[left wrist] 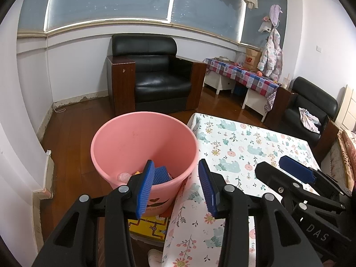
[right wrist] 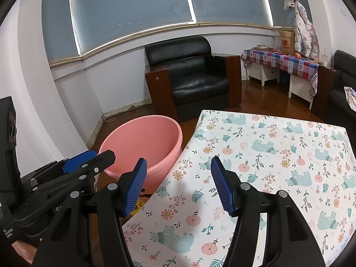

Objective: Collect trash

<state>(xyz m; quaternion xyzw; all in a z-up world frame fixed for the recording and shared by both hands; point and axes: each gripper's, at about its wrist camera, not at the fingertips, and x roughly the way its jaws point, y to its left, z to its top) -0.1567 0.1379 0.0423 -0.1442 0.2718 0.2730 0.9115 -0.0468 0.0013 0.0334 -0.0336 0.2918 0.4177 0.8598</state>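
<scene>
Left hand-held gripper (left wrist: 175, 184) hangs at the near rim of the pink bucket (left wrist: 124, 142), its blue pads well apart with nothing between them. The left pad sits over the bucket's mouth, the right pad over the edge of the surface (left wrist: 244, 142) with its floral bear-print cloth. Down inside the bucket, just past that left pad, there's the trash (left wrist: 161, 174): a blue ribbed piece, something pale pink, a bit of orange, though what each is can't be told.

Right hand-held gripper (right wrist: 178, 183) hovers above the near-left part of the surface, jaws wide and empty. The bucket stands on the floor ahead and to its left, beside the surface. The left tool shows low at its left side. Ahead of both, a black armchair (left wrist: 155, 75) against the wall.
</scene>
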